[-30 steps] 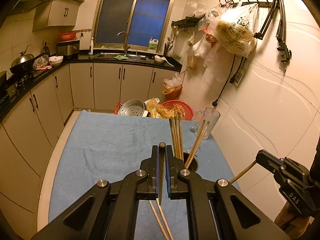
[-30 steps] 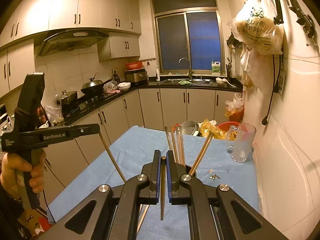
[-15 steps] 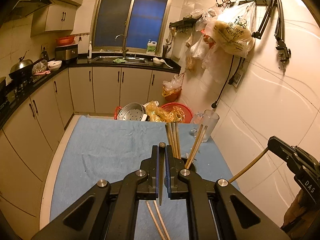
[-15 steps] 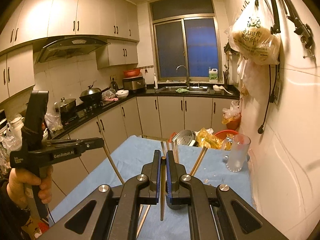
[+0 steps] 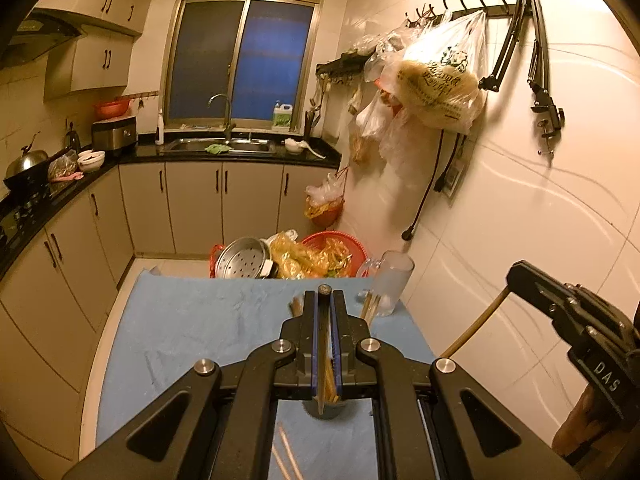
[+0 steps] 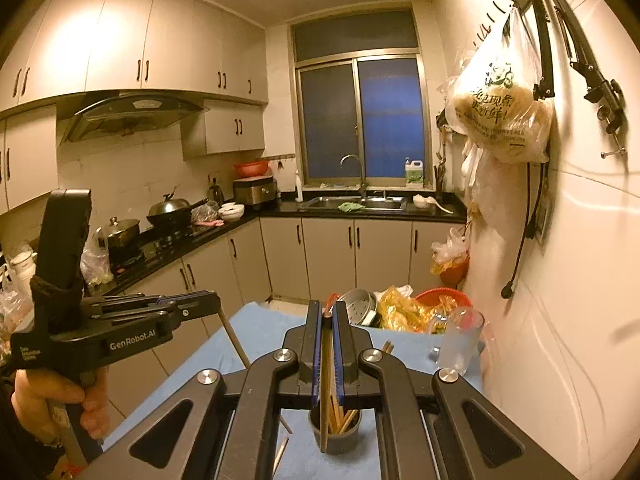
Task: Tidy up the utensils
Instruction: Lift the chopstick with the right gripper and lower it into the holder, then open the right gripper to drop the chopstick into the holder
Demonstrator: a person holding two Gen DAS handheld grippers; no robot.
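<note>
My left gripper (image 5: 324, 294) is shut on a wooden chopstick (image 5: 321, 368) that hangs point down above a dark cup (image 5: 325, 411) holding several chopsticks on the blue cloth (image 5: 200, 328). My right gripper (image 6: 326, 306) is shut on another chopstick (image 6: 325, 400), its tip at the rim of the same cup (image 6: 335, 438). Two loose chopsticks (image 5: 286, 458) lie on the cloth near me. Each gripper shows in the other's view: the right one (image 5: 516, 280) with its chopstick at the right, the left one (image 6: 214, 304) at the left.
A clear glass mug (image 5: 390, 284) stands at the cloth's far right by the tiled wall. Beyond the table's far edge are a steel steamer pot (image 5: 240, 258) and a red basin (image 5: 336, 248) with bags. Cabinets line the left side.
Both grippers have risen with their chopsticks; the cup now sits lower and nearer under the fingers in both views. Both stay shut.
</note>
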